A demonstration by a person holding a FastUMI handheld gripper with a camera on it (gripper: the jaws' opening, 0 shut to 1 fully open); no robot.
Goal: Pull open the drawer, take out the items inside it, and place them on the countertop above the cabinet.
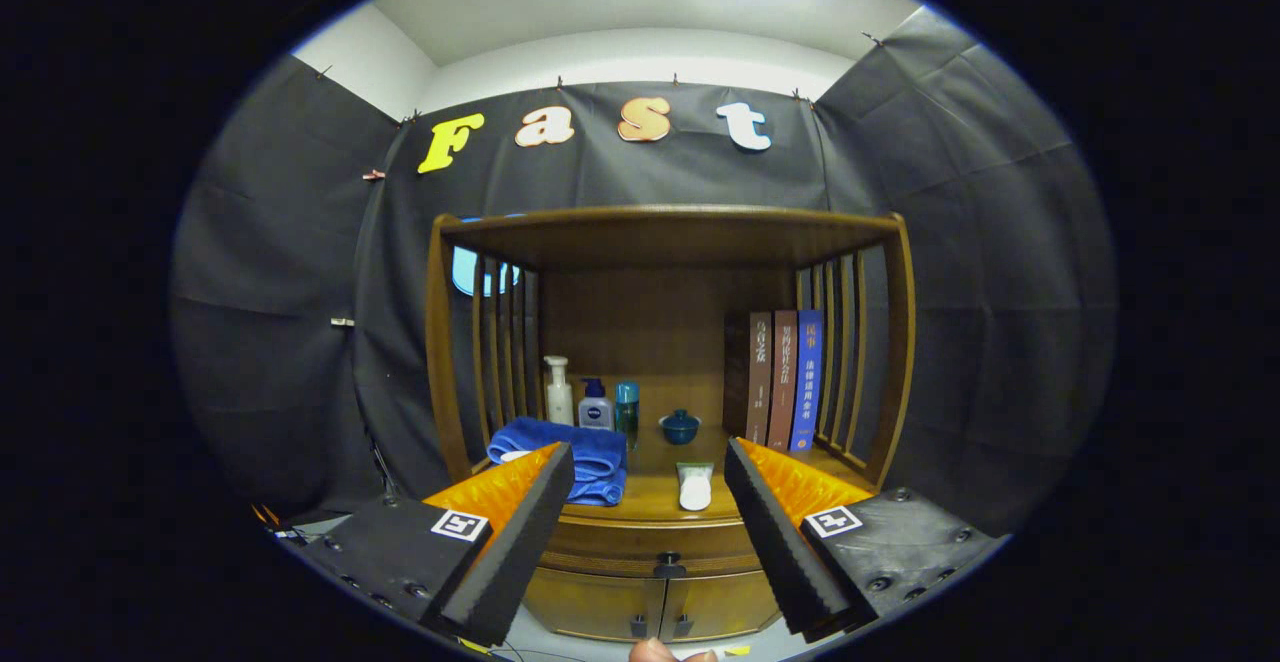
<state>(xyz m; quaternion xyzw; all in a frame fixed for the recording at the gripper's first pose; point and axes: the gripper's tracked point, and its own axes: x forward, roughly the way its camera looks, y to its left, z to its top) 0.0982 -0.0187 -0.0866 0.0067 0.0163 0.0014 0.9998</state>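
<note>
The drawer (645, 534) sits flush and closed in the wooden cabinet (668, 412), its small dark knob (668, 563) centred just above the two lower doors. On the surface (640, 492) above lie a folded blue towel (565, 457) and a white tube (695, 485) (whether either came out of the drawer cannot be told), so this fits a drawer waiting to be pulled or one emptied and pushed back. The tool (648, 552) hangs wide open, holding nothing, its fingers framing the knob. Any grip there wants the knob centred.
</note>
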